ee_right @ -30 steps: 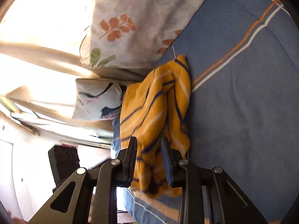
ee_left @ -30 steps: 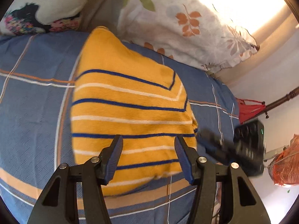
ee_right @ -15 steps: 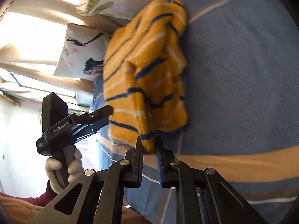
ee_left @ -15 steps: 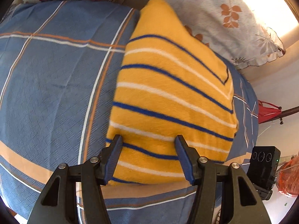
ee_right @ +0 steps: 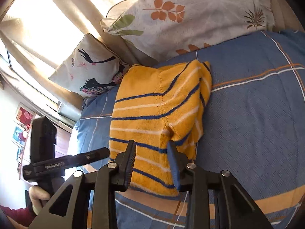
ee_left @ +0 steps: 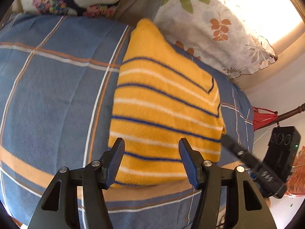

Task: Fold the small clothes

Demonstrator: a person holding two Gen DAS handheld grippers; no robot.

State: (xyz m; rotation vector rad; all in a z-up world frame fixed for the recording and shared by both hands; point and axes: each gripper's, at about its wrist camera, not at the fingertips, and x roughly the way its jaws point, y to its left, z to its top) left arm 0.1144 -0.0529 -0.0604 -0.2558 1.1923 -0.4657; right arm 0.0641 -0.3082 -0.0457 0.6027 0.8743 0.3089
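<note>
A blue bedspread (ee_left: 47,99), woven and crossed by orange and white bands, covers the bed. At its head lie 2 pillows: a leaf-print pillow (ee_right: 190,17) with a frilled edge and a smaller bird-print cushion (ee_right: 89,70). Only the right wrist view shows the cushion whole, the sunlit curtain (ee_right: 38,19) behind it, and the sweater's doubled side flap. Only the left wrist view shows a red object (ee_left: 265,118) beyond the bed. The yellow sweater (ee_left: 164,114), fuzzy knit with blue and white stripes, lies folded into a rough rectangle on the bedspread, touching the leaf-print pillow. The left gripper (ee_left: 151,162) hovers over its near edge, jaws wide apart, holding nothing. The right gripper (ee_right: 153,164) is likewise parted and empty above the near edge.
</note>
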